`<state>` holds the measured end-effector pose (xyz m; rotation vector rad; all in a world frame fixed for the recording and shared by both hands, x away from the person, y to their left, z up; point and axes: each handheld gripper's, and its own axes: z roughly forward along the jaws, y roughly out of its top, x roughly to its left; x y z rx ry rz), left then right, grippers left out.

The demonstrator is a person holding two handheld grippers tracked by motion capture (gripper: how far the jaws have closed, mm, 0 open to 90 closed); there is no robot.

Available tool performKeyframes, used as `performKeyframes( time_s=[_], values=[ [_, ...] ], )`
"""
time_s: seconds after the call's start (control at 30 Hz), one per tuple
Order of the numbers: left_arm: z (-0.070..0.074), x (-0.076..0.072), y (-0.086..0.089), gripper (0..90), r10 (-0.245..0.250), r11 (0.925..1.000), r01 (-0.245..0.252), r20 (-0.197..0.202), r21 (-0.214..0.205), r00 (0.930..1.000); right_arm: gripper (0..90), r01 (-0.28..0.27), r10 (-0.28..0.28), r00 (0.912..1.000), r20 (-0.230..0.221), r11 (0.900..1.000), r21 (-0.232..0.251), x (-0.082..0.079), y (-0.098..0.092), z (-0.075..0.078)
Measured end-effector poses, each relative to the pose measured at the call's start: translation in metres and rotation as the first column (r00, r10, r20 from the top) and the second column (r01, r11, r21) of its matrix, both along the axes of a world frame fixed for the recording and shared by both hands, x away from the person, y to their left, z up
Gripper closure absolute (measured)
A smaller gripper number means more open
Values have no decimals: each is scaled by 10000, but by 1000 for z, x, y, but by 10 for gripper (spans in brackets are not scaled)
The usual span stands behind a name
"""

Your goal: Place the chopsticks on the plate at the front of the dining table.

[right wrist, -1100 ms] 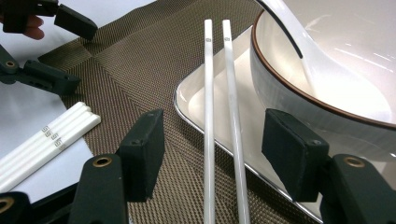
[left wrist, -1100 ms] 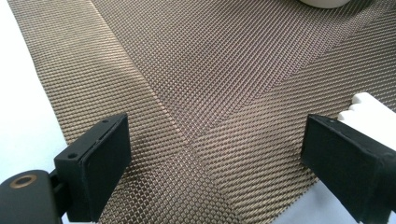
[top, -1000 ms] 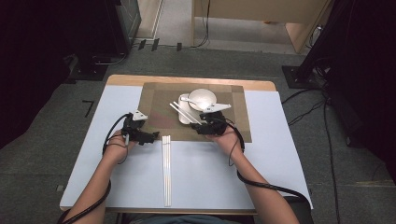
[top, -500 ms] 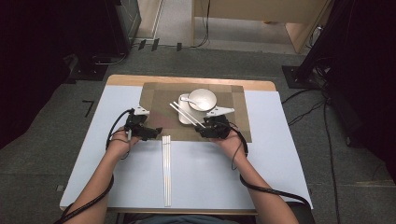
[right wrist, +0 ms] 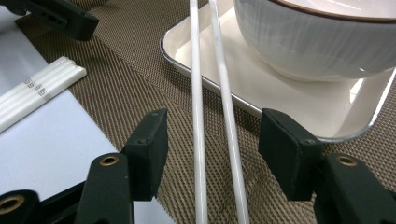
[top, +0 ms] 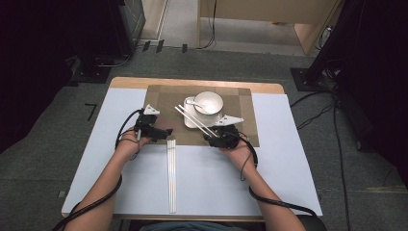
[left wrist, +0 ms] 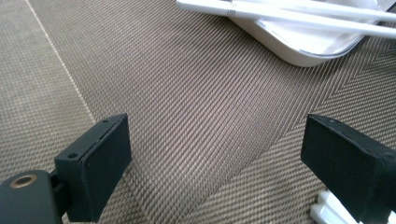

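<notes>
While the right tool (right wrist: 212,140) sits low over the brown woven mat (top: 163,98), its jaws straddle a pair of white chopsticks (right wrist: 212,93); jaws have just been closing, gaps remain on both sides, pads not touching yet. Chopsticks lean across the edge of a white tray (right wrist: 280,98), far ends on the tray, near ends down toward the mat. White bowl (right wrist: 322,37) stands on the tray, just beside the sticks. Left tool (left wrist: 215,154) hovers over bare mat, jaws wide, nothing between. A second set of white chopsticks (top: 171,173) lies on the pale counter (top: 288,163) cover, between the two hands, tips at the mat's edge.
</notes>
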<state>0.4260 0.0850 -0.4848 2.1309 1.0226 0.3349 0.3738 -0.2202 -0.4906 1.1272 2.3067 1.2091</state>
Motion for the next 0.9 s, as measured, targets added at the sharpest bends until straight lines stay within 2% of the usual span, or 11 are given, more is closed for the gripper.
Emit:
performKeyframes(
  time_s=[0.33,0.6,0.77,0.9],
  values=[
    [2,7,-12,83,-227,9996,226,-65,-178,9997,460,464,-461,9988,-162,9988,175,-11,-15,0],
    [2,11,-17,83,-294,9992,292,-40,-275,9996,500,356,-356,9994,-7,9992,164,-19,-19,-2],
    [3,13,-17,83,-191,9990,189,-48,-394,9998,511,217,-216,9997,-110,9997,71,-21,-21,-3],
    [4,13,-17,84,-200,9988,199,-16,-446,9998,564,117,-117,9999,-84,9999,-66,-23,-22,-2]
  ],
)
